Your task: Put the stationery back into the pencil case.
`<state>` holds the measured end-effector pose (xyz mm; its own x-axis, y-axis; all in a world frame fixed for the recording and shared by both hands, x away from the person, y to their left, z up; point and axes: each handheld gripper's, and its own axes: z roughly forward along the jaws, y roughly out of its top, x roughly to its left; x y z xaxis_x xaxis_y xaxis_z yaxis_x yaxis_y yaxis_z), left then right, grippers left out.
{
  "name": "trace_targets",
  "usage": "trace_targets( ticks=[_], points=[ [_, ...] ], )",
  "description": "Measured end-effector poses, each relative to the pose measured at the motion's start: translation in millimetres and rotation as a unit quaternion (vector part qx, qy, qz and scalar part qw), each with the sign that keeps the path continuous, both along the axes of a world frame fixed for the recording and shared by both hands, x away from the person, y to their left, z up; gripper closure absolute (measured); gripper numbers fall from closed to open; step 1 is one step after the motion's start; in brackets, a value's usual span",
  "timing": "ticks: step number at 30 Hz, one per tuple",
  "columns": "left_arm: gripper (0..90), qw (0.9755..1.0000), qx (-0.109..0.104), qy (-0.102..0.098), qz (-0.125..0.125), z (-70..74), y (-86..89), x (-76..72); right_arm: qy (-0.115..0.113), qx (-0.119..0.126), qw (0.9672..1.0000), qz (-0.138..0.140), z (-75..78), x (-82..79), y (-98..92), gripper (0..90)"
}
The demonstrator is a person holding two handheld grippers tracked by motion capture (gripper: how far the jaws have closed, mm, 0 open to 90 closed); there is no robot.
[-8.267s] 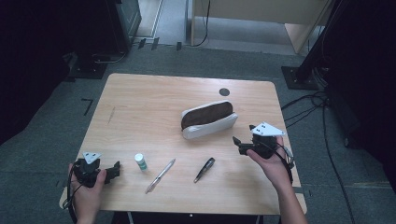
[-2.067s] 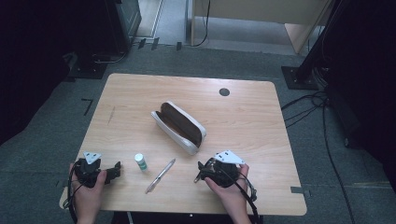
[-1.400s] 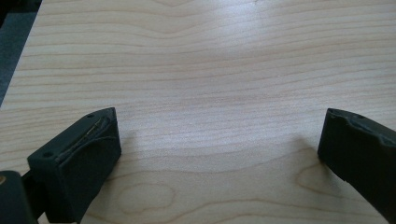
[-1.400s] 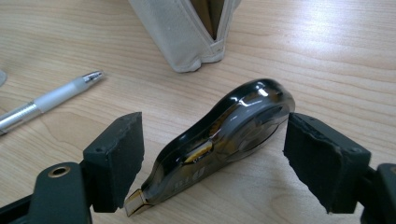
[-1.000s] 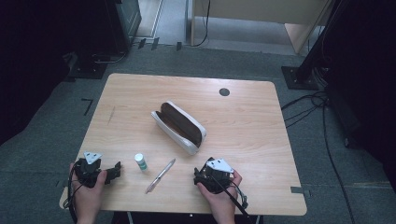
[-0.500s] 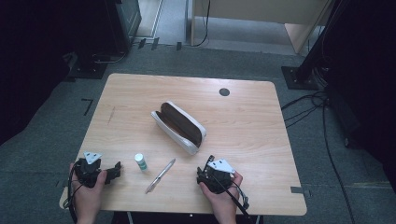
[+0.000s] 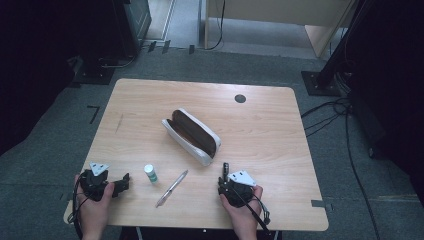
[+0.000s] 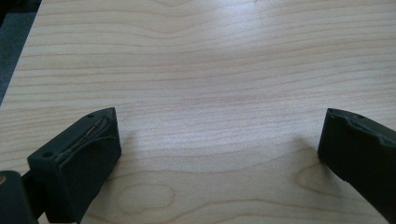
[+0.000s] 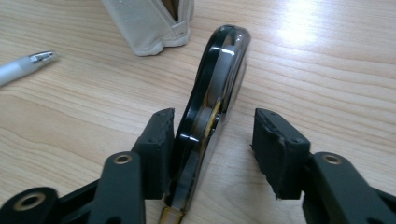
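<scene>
Black correction-tape dispenser (image 9: 217,93), no legible label, between right hand-held gripper (image 9: 212,140) jaws.

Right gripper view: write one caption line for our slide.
Right gripper, jaws just closing, straddles a dark correction-tape dispenser on the wooden table.
</scene>
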<state>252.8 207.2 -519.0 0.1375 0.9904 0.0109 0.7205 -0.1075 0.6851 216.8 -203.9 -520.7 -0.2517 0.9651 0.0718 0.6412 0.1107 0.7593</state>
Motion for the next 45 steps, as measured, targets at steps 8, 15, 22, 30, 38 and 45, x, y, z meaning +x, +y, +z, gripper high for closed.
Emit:
trace_targets(
  ticks=[8,15,22,30,38,45],
  points=[
    [0.0,1.0,0.0,0.0,0.0,0.0,0.0,0.0,-0.005,-0.003,0.9999,0.011,-0.6,0.5,-4.4,60.2],
    [0.0,1.0,-0.001,-0.001,0.0,-0.1,-0.2,0.0,-0.01,-0.007,0.9997,0.022,-0.5,-0.9,-6.6,68.8],
    [0.0,1.0,0.0,0.0,0.0,0.0,-0.1,0.0,-0.011,-0.004,0.9995,0.031,1.1,-1.1,-11.3,74.4],
    [0.0,1.0,-0.001,-0.001,0.0,-0.1,-0.2,0.0,-0.011,-0.007,0.9992,0.037,2.8,-1.2,-14.0,74.8],
    [0.0,1.0,-0.001,-0.001,0.0,-0.1,-0.2,0.0,-0.023,-0.003,0.999,0.039,12.0,-1.5,-19.1,74.7],
    [0.0,1.0,-0.001,-0.001,-0.001,-0.2,-0.3,0.0,-0.032,0.001,0.9982,0.051,24.8,0.4,-24.6,74.8]
  ],
)
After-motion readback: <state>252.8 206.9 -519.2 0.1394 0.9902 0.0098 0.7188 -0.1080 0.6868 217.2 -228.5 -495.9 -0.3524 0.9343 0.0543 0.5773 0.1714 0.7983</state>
